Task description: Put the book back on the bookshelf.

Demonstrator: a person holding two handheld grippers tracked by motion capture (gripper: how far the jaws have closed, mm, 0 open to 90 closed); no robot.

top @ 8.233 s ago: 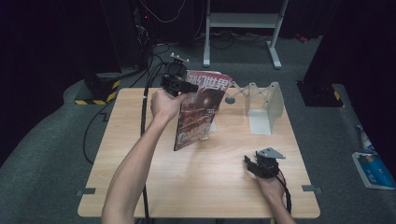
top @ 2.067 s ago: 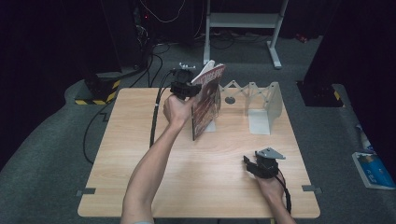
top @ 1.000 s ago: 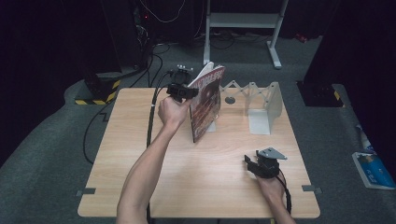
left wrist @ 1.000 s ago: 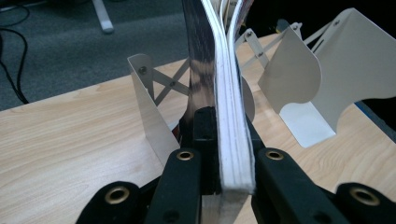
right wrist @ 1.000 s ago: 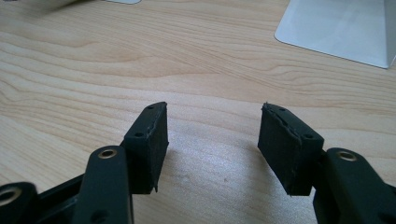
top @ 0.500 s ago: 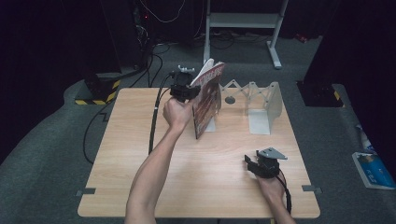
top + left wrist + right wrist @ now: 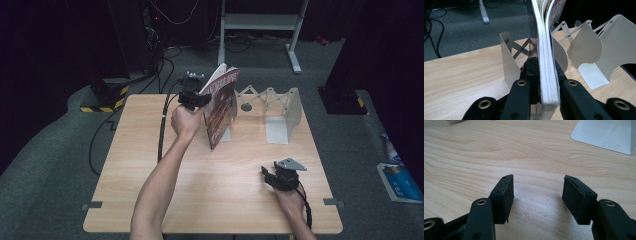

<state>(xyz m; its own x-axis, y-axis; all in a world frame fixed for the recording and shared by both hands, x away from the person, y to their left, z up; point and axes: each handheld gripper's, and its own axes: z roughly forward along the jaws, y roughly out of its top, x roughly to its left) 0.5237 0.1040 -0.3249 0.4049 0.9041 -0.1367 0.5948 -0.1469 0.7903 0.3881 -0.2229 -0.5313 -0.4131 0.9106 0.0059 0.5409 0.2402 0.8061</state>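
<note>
A magazine with a dark red cover stands upright on its lower edge at the back of the table, right by the left end of a white folding book rack. My left gripper is shut on its spine edge. In the left gripper view the pads squeeze the white page block, with my left gripper level and the rack's plates just behind. Its jaws have just eased a trifle, the magazine still pinched between them. My right gripper rests on the table near the front right, open and empty.
The wooden table has bare board between the two hands. The rack's flat white foot lies beyond my right gripper. A cable trails from the left gripper off the back edge. Dark floor surrounds the table.
Since eight seconds ago the magazine has swung from face-on to nearly edge-on and moved right toward the rack. Over the last second it has barely shifted. The right gripper has stayed put.
</note>
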